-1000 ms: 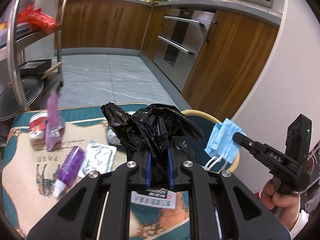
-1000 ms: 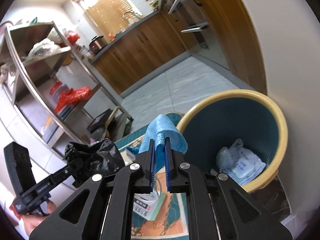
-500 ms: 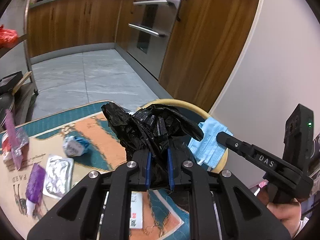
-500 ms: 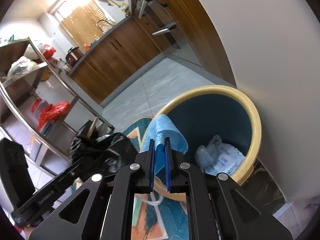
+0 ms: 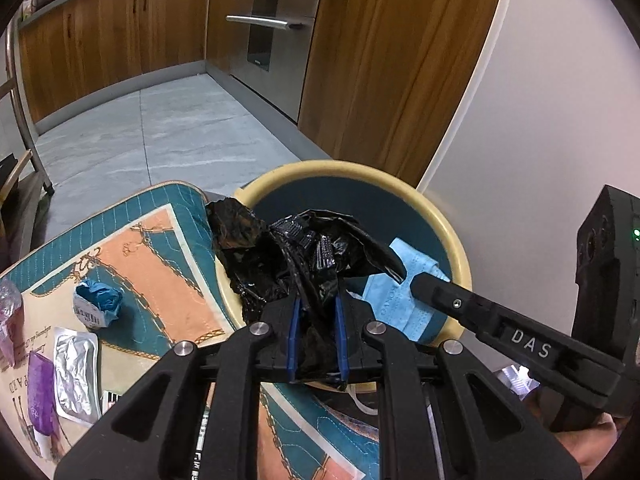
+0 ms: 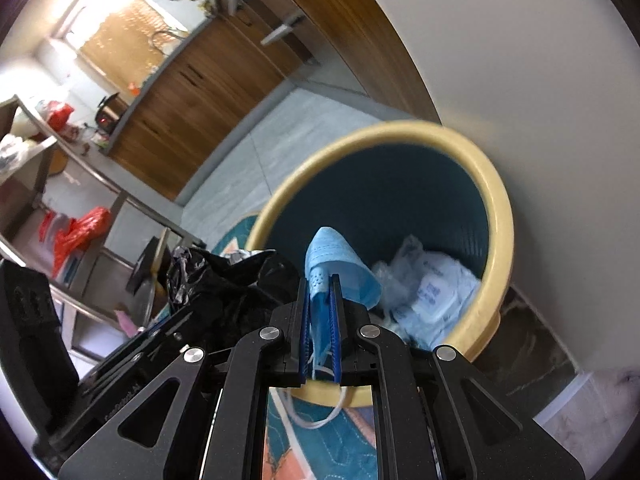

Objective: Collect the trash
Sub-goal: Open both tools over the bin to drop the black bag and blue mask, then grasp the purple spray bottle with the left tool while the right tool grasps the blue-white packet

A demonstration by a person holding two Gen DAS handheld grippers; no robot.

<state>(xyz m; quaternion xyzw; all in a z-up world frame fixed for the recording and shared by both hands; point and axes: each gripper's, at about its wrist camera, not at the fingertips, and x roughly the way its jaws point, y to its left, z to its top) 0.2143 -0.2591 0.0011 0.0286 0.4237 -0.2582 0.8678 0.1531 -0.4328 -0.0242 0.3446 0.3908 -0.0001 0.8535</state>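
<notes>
My left gripper [image 5: 316,312] clamps a crumpled black plastic bag [image 5: 296,256] over the near rim of the round yellow-rimmed teal bin [image 5: 452,236]. My right gripper [image 5: 414,280] pinches a pale blue pleated face mask [image 5: 394,300] above that bin's mouth.

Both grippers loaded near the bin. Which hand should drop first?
Right, probably. The right gripper holds the blue face mask over the opening of the bin. The left gripper holds the black plastic bag above the near rim, partly over the mat.

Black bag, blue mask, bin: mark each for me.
black bag [image 5: 256,256], left wrist view, on its crumpled bulk above the fingers.
blue mask [image 6: 334,254], right wrist view, on the fold above the fingers.
bin [image 6: 498,200], right wrist view, on its yellow rim.
</notes>
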